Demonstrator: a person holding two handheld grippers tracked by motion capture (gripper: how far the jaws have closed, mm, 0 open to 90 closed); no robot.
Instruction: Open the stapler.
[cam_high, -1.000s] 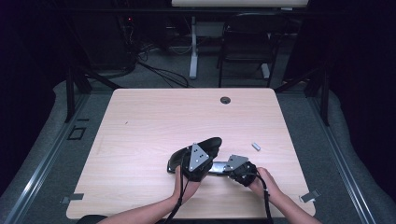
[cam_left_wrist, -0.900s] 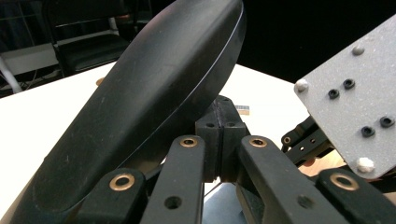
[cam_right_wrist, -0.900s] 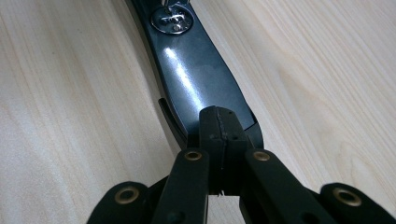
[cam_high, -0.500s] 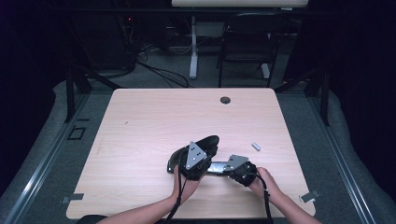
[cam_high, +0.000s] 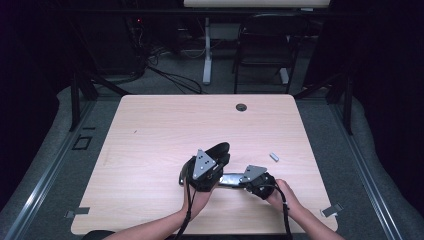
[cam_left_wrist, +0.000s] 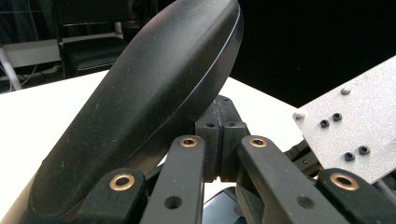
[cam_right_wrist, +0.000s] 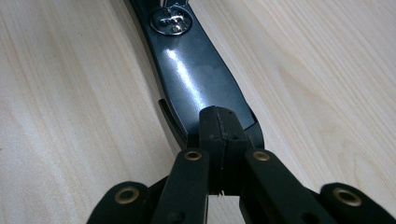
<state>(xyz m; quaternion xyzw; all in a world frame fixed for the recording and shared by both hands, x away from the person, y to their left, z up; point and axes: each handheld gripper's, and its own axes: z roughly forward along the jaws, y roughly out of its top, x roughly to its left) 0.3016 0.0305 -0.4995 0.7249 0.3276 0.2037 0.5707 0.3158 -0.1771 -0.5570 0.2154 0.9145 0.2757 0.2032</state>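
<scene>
Your left hand-held gripper (cam_high: 218, 161) is closed beside a black handle (cam_left_wrist: 140, 107); your right hand-held gripper (cam_high: 239, 180) is clamped on the dark blade (cam_right_wrist: 196, 88), near the desk (cam_high: 150, 130) edge.

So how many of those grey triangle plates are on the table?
2: one grey plate tops the left tool, mid-table near the front; the other plate tops the right tool just beside it.

Dark lab: bare table (cam_high: 150, 150), floor cables (cam_high: 175, 80).
</scene>
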